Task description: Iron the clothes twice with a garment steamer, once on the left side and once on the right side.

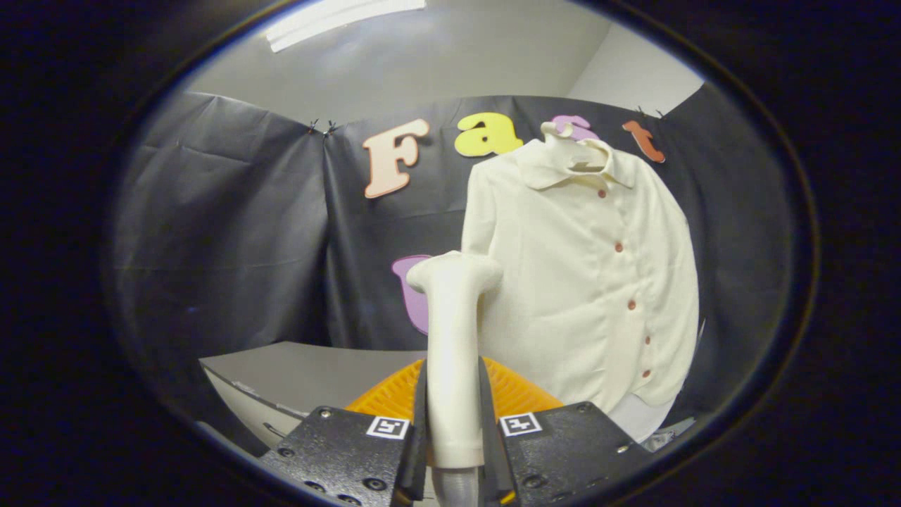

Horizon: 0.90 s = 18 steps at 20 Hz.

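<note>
I'm seeing the gripper (452, 415) pinching the garment steamer (452, 331) by its handle, both fingers pressing on it from either side. The steamer is standing upright between the fingers, its head (456, 271) flaring out at the top. The head is sitting just beside the shirt's left edge as I'm viewing it; I'm not able to tell whether it's touching the fabric or hanging just short of it. The shirt (591, 282) is hanging beyond the fingers on a hanger (563, 137), front facing me, buttons (619, 247) running down the placket, collar up top. A grey table (310, 373) is sitting low behind the fingers, off to the side away from the shirt. An orange ribbed piece (394, 398) is showing right behind the fingers, at the steamer's base.
</note>
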Each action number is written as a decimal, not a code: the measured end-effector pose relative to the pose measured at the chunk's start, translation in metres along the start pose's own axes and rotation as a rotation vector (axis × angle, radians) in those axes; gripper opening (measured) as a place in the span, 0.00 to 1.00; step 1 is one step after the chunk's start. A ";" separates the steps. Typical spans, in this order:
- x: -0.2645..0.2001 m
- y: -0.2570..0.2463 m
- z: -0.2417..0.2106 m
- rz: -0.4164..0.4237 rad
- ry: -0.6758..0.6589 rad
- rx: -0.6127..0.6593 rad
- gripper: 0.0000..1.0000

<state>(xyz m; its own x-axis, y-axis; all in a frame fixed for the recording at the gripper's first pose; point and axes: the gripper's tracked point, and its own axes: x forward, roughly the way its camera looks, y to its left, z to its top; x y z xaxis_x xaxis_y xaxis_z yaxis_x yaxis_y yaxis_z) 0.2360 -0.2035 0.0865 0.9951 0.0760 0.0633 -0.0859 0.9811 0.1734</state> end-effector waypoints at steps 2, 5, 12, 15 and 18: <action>0.003 -0.022 0.016 -0.024 -0.054 0.000 0.32; 0.011 -0.052 0.040 -0.058 -0.129 0.004 0.32; 0.034 -0.109 0.048 -0.121 -0.195 0.016 0.32; 0.041 -0.125 0.028 -0.116 -0.164 0.055 0.32; 0.038 -0.136 0.012 -0.105 -0.157 0.078 0.32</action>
<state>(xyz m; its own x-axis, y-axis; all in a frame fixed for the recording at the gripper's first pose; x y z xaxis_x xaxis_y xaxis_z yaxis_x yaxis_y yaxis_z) 0.2847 -0.3359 0.0772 0.9795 -0.0609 0.1921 0.0086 0.9650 0.2622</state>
